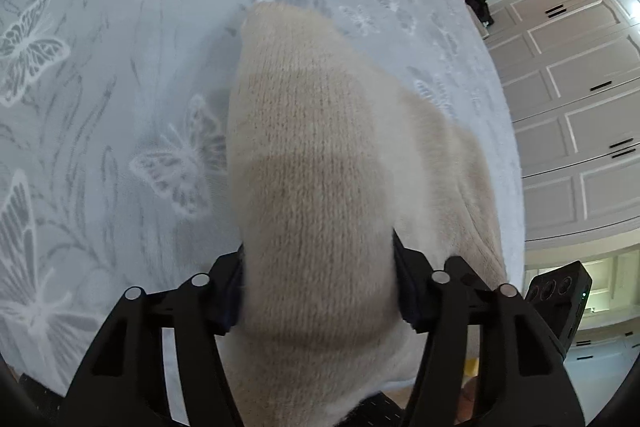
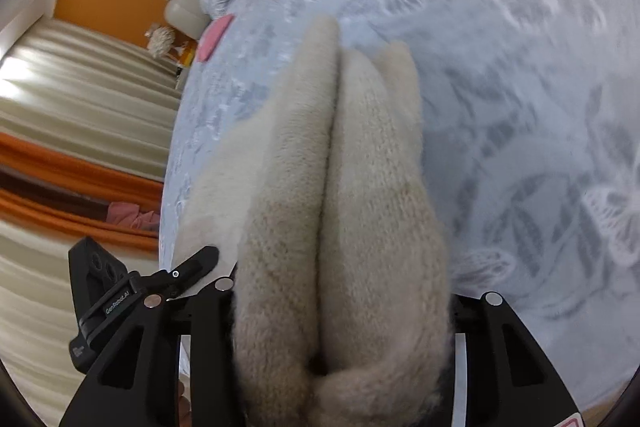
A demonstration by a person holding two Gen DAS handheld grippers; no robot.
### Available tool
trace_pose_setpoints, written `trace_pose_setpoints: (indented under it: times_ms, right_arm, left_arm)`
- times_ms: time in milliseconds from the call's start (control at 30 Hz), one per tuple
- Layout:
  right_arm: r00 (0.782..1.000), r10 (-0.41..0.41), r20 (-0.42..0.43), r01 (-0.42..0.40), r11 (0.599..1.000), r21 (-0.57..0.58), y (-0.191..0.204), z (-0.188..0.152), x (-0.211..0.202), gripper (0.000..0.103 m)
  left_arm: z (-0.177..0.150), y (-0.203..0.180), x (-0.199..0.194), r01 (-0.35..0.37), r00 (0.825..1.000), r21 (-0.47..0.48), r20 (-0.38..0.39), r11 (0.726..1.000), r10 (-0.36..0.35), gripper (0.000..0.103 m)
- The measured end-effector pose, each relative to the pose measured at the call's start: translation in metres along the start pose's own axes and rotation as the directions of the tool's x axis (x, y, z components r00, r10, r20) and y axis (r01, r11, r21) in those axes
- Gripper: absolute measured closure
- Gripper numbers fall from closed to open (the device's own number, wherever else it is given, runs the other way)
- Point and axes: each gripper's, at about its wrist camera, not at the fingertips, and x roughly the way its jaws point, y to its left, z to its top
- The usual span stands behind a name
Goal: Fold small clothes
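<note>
Butterfly-print bedspread (image 1: 120, 75) filled the left wrist view; a beige knit garment (image 1: 316, 155), soft and light, was seen bunched btwn the left gripper (image 1: 318, 287) jaws, clamped.

Right wrist view: same knit, doubled in thick folds, was pinched by the right gripper (image 2: 340, 311). Edges judged best to be grabbed; slippage unlikely.

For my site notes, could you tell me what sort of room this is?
Most likely a bedroom: the knit lies on a bed with a butterfly-print cover, white panelled wardrobes line one wall, and curtains hang along the other side.
</note>
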Motion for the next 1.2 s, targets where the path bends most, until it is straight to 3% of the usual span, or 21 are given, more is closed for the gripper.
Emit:
trace_pose_setpoints:
  times_ms: [167,533,767,1033,1200]
  right_arm:
    - [1.000,0.000,0.025,0.001,0.999,-0.045,0.024,-0.010,-0.034,0.059]
    - [0.999,-0.006,0.032,0.007,1.000,-0.022,0.010,-0.073,-0.095,0.059]
    - [0.992,0.035,0.125,-0.019,0.992,-0.128,0.058,-0.083,-0.150,0.059]
    - [0.951,0.182,0.250,-0.104,0.950,-0.295,0.139,-0.078,-0.208,0.059]
    - [0.907,0.298,0.296,-0.154,0.892,-0.424,0.207,-0.072,-0.240,0.059]
  left_arm:
    - [-0.011,-0.017,-0.036,0.015,1.000,0.035,0.019,0.999,-0.016,0.046]
    - [-0.085,-0.025,-0.074,0.039,0.999,0.053,-0.029,0.998,-0.038,0.047]
    - [-0.091,-0.054,-0.142,0.096,0.992,0.142,0.074,0.985,-0.107,0.047]
    - [-0.077,-0.087,-0.247,0.133,0.941,0.291,0.262,0.947,-0.213,0.047]
    - [-0.060,-0.102,-0.325,0.121,0.876,0.387,0.391,0.914,-0.281,0.047]
